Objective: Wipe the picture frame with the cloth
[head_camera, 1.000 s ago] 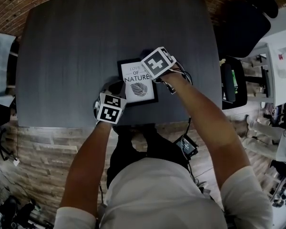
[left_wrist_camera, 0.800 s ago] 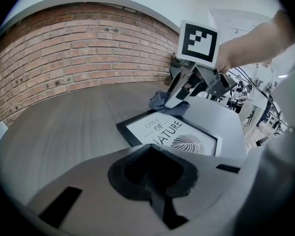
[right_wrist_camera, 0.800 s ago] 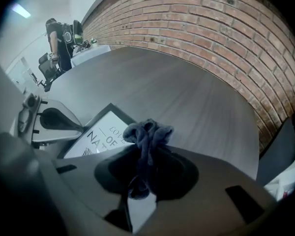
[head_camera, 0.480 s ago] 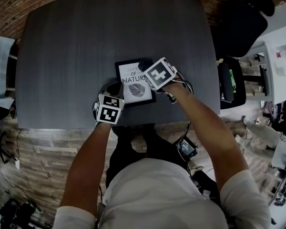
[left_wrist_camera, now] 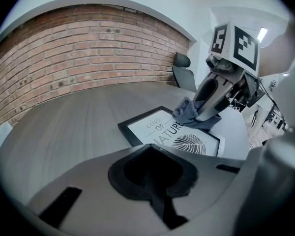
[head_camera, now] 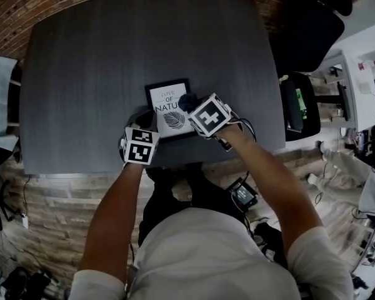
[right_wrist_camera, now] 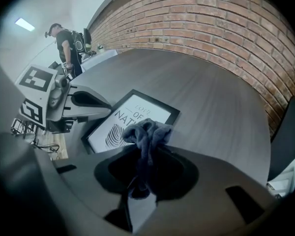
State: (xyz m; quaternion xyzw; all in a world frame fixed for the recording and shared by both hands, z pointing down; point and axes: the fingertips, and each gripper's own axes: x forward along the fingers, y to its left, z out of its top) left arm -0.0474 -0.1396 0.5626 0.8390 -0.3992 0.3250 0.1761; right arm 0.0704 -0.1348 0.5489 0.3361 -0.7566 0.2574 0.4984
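Right claw (right_wrist_camera: 142,178) grips cloth (right_wrist_camera: 148,132), seemingly touching picture frame (right_wrist_camera: 137,109) edge.

Right gripper (right_wrist_camera: 140,183), lower centre: jaws clamped on a blue-grey cloth (right_wrist_camera: 146,136), bunched end sticking up past the tips. Behind the cloth, left of centre: black picture frame (right_wrist_camera: 119,124) flat on dark table (right_wrist_camera: 201,97), white print with leaf. Left gripper (right_wrist_camera: 101,102) at mid-left, tip by the frame's left edge. Brick wall (right_wrist_camera: 201,23) across top. Person (right_wrist_camera: 64,43) stands upper left.
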